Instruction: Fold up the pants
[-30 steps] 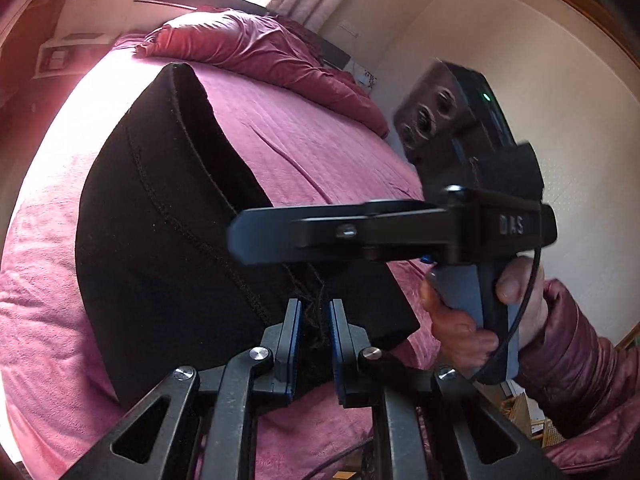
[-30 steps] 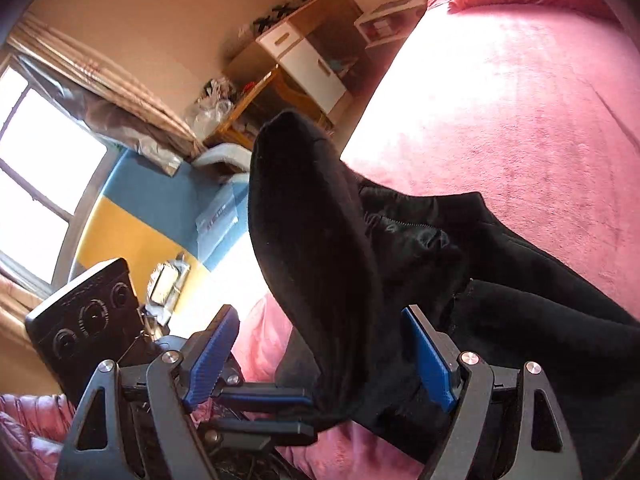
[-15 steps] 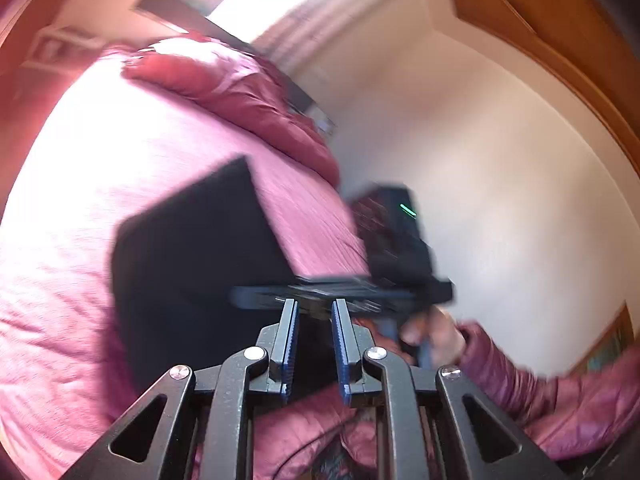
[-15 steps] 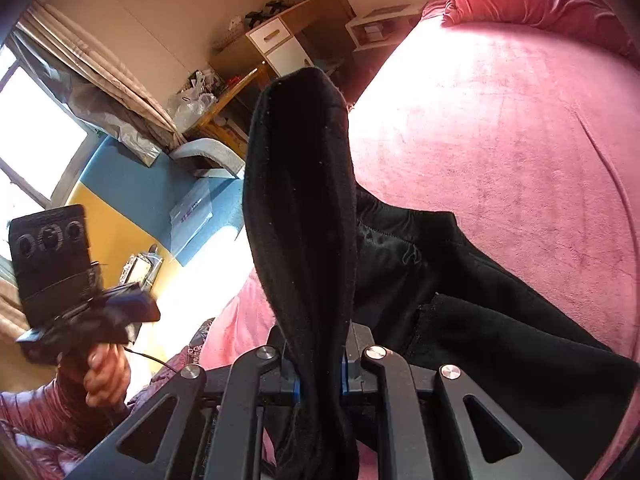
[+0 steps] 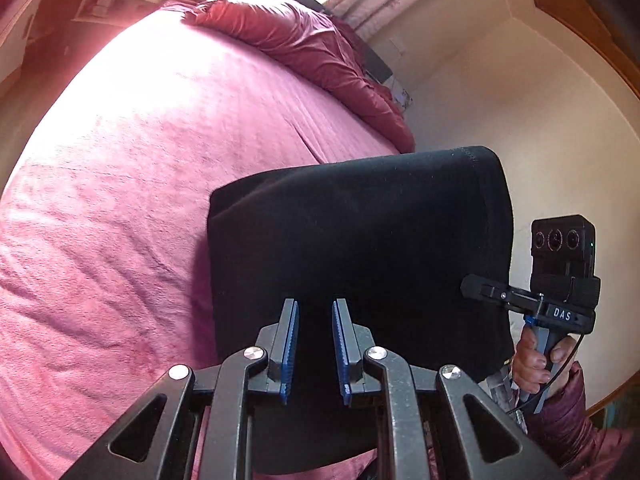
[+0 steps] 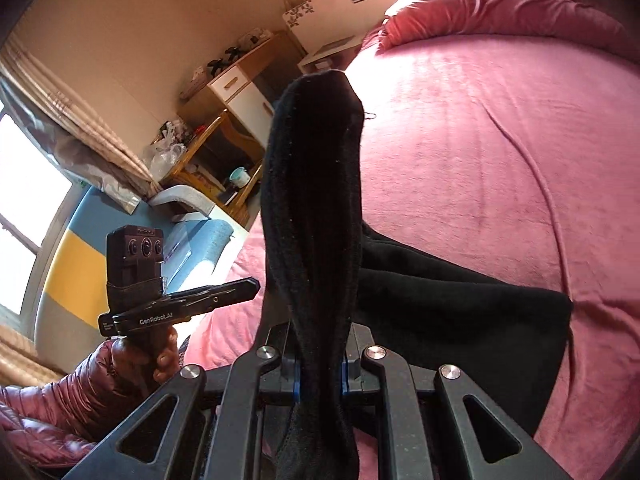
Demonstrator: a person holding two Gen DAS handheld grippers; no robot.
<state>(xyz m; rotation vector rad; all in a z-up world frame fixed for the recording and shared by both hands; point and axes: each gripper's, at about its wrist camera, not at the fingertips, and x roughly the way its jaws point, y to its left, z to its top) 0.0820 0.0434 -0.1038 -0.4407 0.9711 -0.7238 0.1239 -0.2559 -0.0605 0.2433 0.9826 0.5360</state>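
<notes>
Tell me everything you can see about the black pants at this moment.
The black pants look like soft, matte knit fabric with a stitched hem at the raised end. Both the right gripper and the left gripper are shut on the cloth, each lifting a part that stands up before its camera. In the right wrist view the rest trails down and lies spread on the pink bed cover.
</notes>
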